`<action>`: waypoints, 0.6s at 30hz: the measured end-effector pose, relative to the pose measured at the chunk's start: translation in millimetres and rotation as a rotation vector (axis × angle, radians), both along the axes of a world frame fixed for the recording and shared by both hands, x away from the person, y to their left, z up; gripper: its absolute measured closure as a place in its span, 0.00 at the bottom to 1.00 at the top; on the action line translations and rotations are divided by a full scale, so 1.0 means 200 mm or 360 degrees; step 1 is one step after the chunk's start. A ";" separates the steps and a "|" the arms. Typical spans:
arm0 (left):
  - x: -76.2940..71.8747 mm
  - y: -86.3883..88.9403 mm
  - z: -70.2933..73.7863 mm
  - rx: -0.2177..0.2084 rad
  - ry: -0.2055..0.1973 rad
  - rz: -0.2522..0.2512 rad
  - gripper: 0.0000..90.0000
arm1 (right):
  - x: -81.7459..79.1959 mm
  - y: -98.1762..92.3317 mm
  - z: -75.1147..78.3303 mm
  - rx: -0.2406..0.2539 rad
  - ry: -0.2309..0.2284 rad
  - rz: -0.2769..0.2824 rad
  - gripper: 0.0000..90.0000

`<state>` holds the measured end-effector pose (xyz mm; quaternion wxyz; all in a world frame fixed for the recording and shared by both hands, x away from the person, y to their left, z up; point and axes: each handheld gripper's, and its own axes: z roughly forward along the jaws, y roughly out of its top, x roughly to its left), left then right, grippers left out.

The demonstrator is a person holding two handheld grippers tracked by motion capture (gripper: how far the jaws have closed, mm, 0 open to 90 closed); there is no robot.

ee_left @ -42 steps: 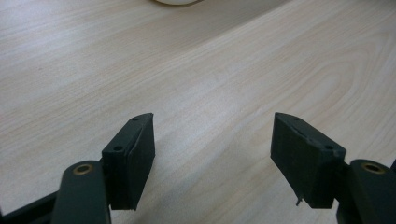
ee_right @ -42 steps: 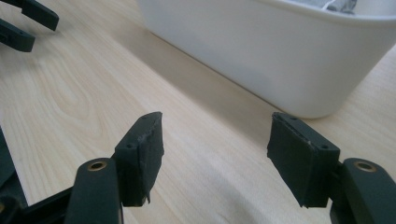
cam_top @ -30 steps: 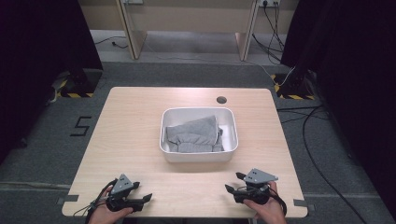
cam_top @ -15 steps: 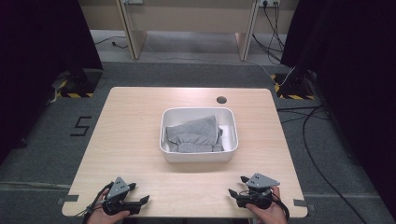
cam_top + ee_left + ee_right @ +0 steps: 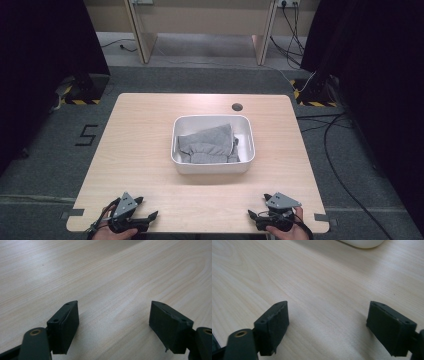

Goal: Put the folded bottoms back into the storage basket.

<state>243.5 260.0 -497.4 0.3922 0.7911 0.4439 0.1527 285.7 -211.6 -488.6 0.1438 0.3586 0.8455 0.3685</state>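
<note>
Grippers both released, jaws just opening, nothing between: left gripper [image 5: 146, 218], right gripper [image 5: 254, 217]. Grey cloth [image 5: 207, 144] sits in white tub [image 5: 212, 167], well ahead of both. Risk: jaws snagging rim, dragging tub.

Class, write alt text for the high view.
A white tub holding grey cloth sits mid-table. At the near edge, hands hold the left gripper and right gripper, both empty.

The white tub [image 5: 362, 243] is cut off by the right gripper view's top edge — only its bottom curve shows — and both hands [image 5: 287, 231] run off the high view's lower edge.
</note>
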 end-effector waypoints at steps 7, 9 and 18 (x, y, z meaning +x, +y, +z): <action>-0.01 -0.02 -0.01 0.0035 -0.0041 -0.0014 0.22 | -0.01 0.00 -0.02 0.0053 -0.0060 -0.0003 0.19; -0.01 -0.01 -0.01 0.0030 -0.0044 -0.0015 0.22 | -0.01 0.00 -0.03 0.0058 -0.0065 -0.0001 0.19; 0.00 -0.02 -0.02 0.0030 -0.0049 -0.0039 0.15 | -0.01 0.01 -0.03 0.0072 -0.0071 0.0000 0.19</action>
